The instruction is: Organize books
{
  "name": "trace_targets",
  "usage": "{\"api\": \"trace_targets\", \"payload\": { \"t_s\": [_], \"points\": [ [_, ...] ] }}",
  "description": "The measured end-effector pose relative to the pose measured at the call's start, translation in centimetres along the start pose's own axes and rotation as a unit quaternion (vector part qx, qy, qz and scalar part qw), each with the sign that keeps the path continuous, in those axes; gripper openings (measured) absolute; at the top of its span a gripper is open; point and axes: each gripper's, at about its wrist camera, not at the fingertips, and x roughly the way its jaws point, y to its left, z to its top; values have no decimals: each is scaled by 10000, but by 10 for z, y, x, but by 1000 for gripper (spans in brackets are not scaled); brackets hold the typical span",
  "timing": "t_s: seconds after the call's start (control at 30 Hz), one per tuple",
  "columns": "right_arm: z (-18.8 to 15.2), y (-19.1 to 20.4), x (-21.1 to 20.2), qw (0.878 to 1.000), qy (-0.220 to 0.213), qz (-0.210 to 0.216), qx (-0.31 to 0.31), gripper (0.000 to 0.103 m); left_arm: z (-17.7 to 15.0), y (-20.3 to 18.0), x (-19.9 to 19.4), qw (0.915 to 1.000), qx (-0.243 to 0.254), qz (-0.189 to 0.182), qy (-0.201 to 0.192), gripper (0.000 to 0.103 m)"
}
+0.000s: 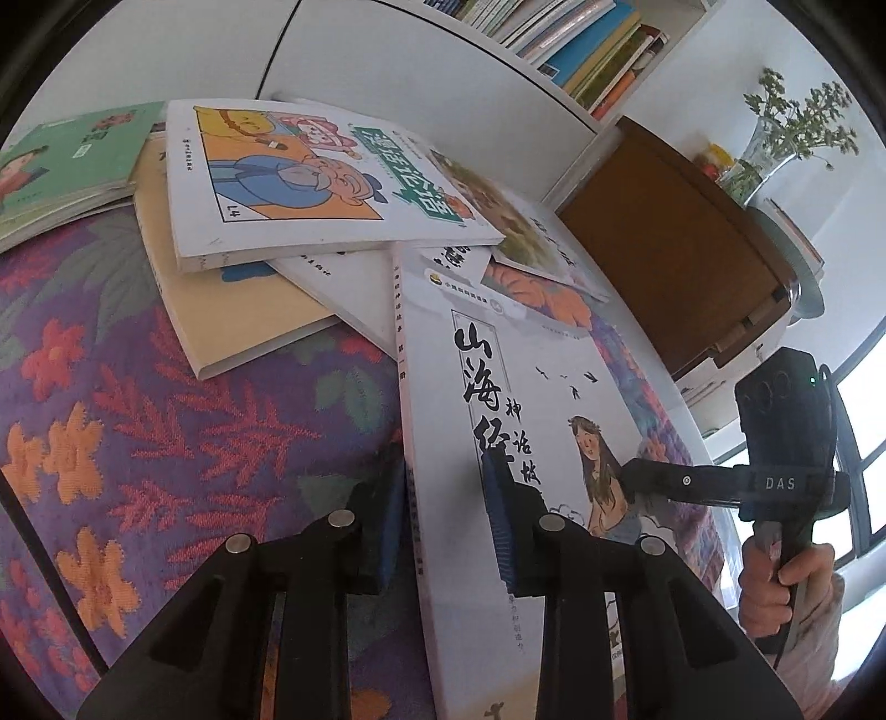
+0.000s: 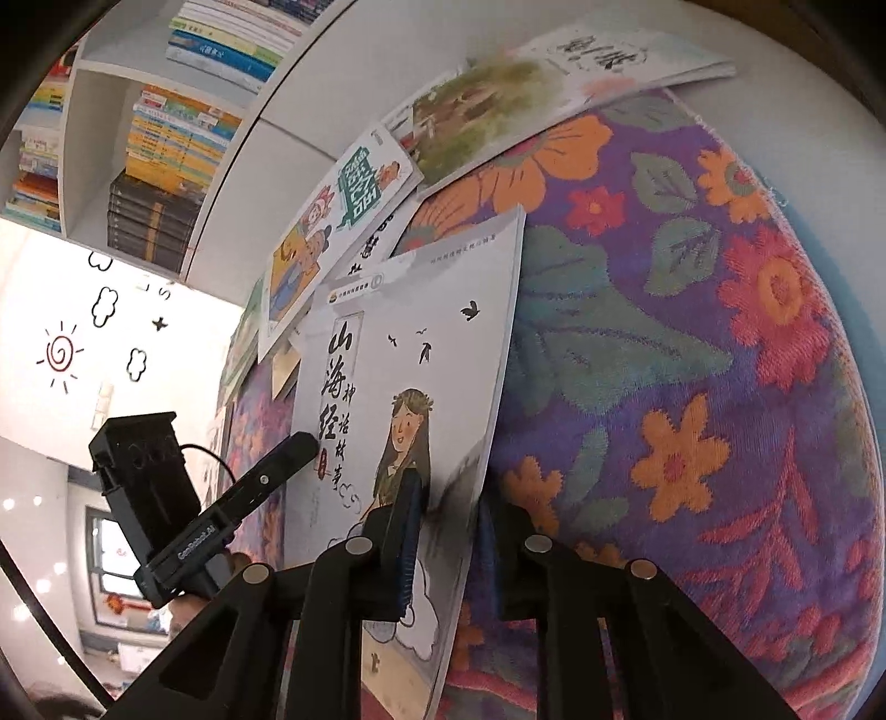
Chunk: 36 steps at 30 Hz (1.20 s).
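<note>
A white book [image 1: 498, 343] with black brush lettering and a drawn long-haired figure lies tilted on a flowered cloth [image 1: 138, 415]. My left gripper [image 1: 448, 526] is shut on its spine edge, one blue pad under the spine and one on the cover. My right gripper [image 2: 451, 548] is shut on the opposite long edge of the same book [image 2: 443, 310]. Each gripper shows in the other's view: the right gripper [image 1: 631, 476] at the cover's right side, the left gripper [image 2: 304, 443] at its left. Behind lies a loose pile with a cartoon-cover book [image 1: 310, 166] on top.
A green book [image 1: 66, 160] and a pale yellow book [image 1: 232, 315] lie in the pile. A white shelf [image 1: 581, 39] full of books stands behind. A brown wooden box [image 1: 664, 238] and a vase of greenery [image 1: 786, 138] sit at the right. A person's hand [image 1: 786, 581] holds the right gripper's handle.
</note>
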Motion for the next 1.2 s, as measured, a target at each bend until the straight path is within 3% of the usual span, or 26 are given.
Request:
{"api": "trace_targets", "payload": {
  "t_s": [0.2, 0.3, 0.43, 0.5, 0.6, 0.73, 0.83, 1.0, 1.2],
  "points": [
    [-16, 2, -7, 9980, -418, -115, 457, 17, -1, 2, -2, 10000, -68, -30, -25, 25],
    [-26, 15, -11, 9980, -499, -249, 287, 15, -2, 0, -5, 9999, -145, -21, 52, 23],
    [-42, 20, -22, 9981, -559, 14, 249, 12, -3, -15, -12, 9998, 1, -43, 172, 23],
    [-54, 27, -33, 9973, -716, -7, 177, 12, -7, -29, -19, 9995, 166, -61, 250, 23],
    [-74, 47, -48, 9960, -882, -11, -168, 12, -15, -51, -38, 9974, 653, 234, 199, 23],
    [-100, 58, -67, 9950, -946, 302, -98, 12, -22, -60, -68, 9973, 697, 147, 148, 23],
    [-114, 74, -72, 9949, -915, 370, -203, 12, -27, -65, -92, 9946, 970, 364, -12, 23],
    [-121, 120, -69, 9922, -1018, 404, -601, 12, -21, -44, -133, 9944, 912, 516, -134, 23],
    [-105, 183, -34, 9888, -917, 639, -988, 12, -7, 6, -190, 9923, 753, 877, -434, 23]
  ]
}}
